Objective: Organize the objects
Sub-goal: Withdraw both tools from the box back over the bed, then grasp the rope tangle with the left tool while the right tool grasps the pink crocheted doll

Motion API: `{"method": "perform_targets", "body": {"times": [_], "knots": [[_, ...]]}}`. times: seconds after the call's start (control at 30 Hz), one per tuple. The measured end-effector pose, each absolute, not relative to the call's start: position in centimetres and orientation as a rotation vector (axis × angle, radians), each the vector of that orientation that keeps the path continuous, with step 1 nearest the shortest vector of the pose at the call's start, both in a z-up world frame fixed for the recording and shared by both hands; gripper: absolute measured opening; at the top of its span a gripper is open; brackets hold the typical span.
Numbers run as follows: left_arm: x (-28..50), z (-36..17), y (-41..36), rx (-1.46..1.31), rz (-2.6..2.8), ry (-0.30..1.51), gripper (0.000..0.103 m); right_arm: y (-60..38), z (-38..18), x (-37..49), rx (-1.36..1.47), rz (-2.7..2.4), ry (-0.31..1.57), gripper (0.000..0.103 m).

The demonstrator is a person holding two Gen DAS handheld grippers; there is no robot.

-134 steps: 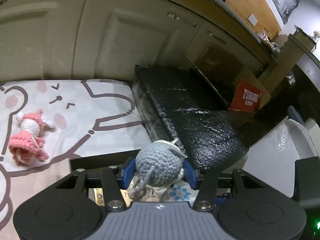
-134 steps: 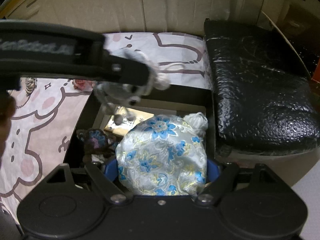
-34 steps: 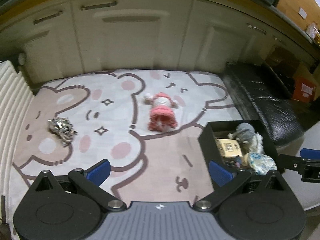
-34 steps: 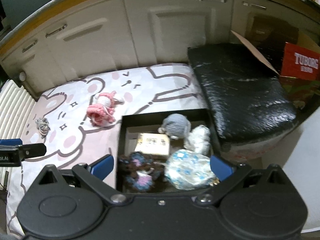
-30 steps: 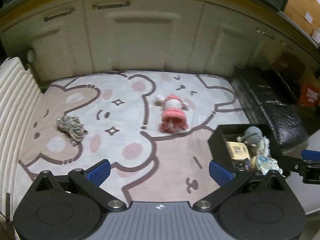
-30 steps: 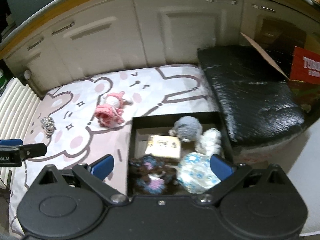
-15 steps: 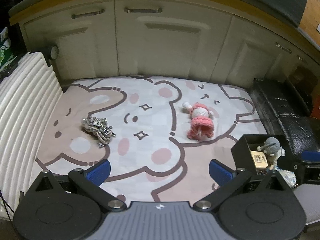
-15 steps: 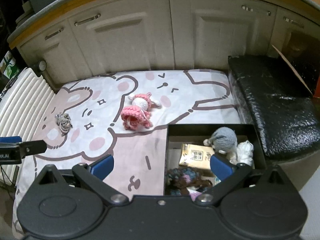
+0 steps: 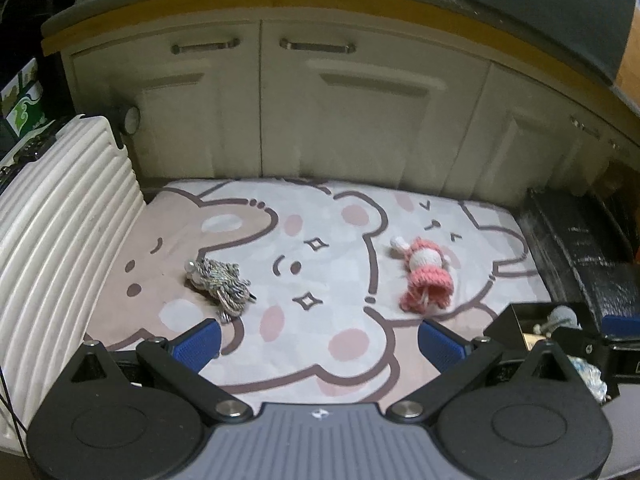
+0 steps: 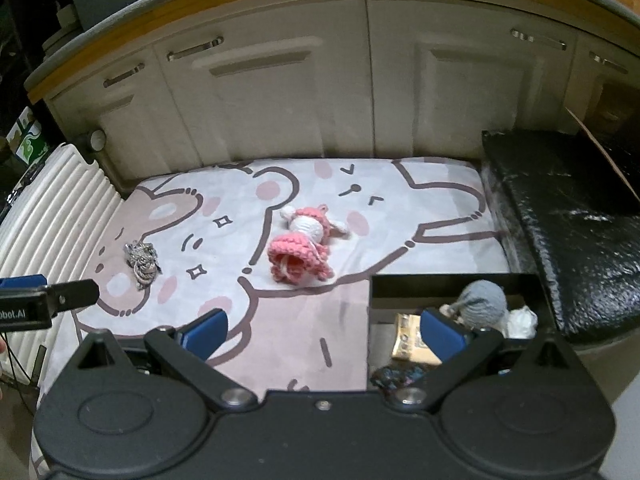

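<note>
A pink and white crochet doll (image 9: 426, 278) lies on the bear-print mat (image 9: 328, 236); it also shows in the right wrist view (image 10: 302, 246). A grey braided cord bundle (image 9: 220, 282) lies at the mat's left (image 10: 141, 262). A black box (image 10: 452, 280) at the mat's right holds a grey knitted toy (image 10: 482, 302), a tan packet (image 10: 410, 338) and other soft items. My left gripper (image 9: 318, 344) is open and empty, held above the mat's near edge. My right gripper (image 10: 324, 330) is open and empty, beside the box.
Cream cabinet doors (image 9: 360, 120) stand behind the mat. A white ribbed suitcase (image 9: 52, 248) borders the left side. A black wrapped block (image 10: 568, 232) lies to the right of the mat and box.
Both grippers let go of the grey toy and the floral pouch in the box, opened, then pulled back and swung left, so the whole mat is in view.
</note>
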State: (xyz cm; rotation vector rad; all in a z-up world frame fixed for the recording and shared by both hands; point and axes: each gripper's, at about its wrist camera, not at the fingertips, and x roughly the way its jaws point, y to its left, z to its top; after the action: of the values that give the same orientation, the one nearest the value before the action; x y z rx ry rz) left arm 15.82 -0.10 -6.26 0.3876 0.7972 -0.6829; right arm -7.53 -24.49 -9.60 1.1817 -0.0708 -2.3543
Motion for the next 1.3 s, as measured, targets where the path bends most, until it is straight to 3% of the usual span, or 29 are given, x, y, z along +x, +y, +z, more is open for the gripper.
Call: {"method": "perform_targets", "body": {"times": [0.83, 1.03, 1.3], "knots": [[25.2, -8.5, 2.4, 0.292, -0.525, 0.707, 0.101, -31.8, -11.9, -12.2, 1.089, -2.359, -0.115, 0.103], [28.2, -10.0, 2.9, 0.290, -0.492, 0.723, 0.095, -33.7, -13.6, -14.1, 1.112, -2.368, -0.146, 0.102], [31.6, -13.0, 2.2, 0.301, -0.485, 0.799, 0.088, -35.6, -16.7, -17.3, 1.216, -2.361, -0.200, 0.089]]}}
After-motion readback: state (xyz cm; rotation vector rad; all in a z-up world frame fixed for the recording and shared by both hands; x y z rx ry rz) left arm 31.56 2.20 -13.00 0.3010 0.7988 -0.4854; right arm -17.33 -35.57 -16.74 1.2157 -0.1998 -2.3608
